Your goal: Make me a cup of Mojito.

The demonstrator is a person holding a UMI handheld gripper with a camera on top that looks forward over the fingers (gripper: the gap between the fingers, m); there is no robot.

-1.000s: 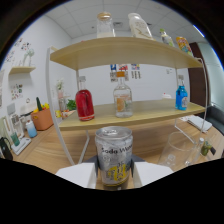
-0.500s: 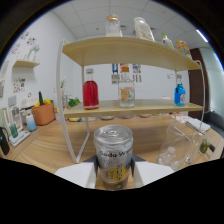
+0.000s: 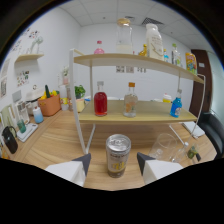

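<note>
Shiny aluminium soda can (image 3: 118, 155), plain cylinder, yellow print on label, pull-tab top visible. Sits upright between gripper (image 3: 114, 162) fingers, white wedge-shaped pads with dark tips. Small gap visible each side of can, so jaws spread, not squeezing it. Can looks to rest on wooden table (image 3: 55, 145), light grain. Clear glass cup (image 3: 165, 148) just right of can, see-through, rounded. Beyond them two-tier wood shelf rack (image 3: 135, 116) on thin white metal legs; red bottle (image 3: 100, 101), clear bottle (image 3: 130, 101), blue bottle (image 3: 175, 105) on lower board.
</note>
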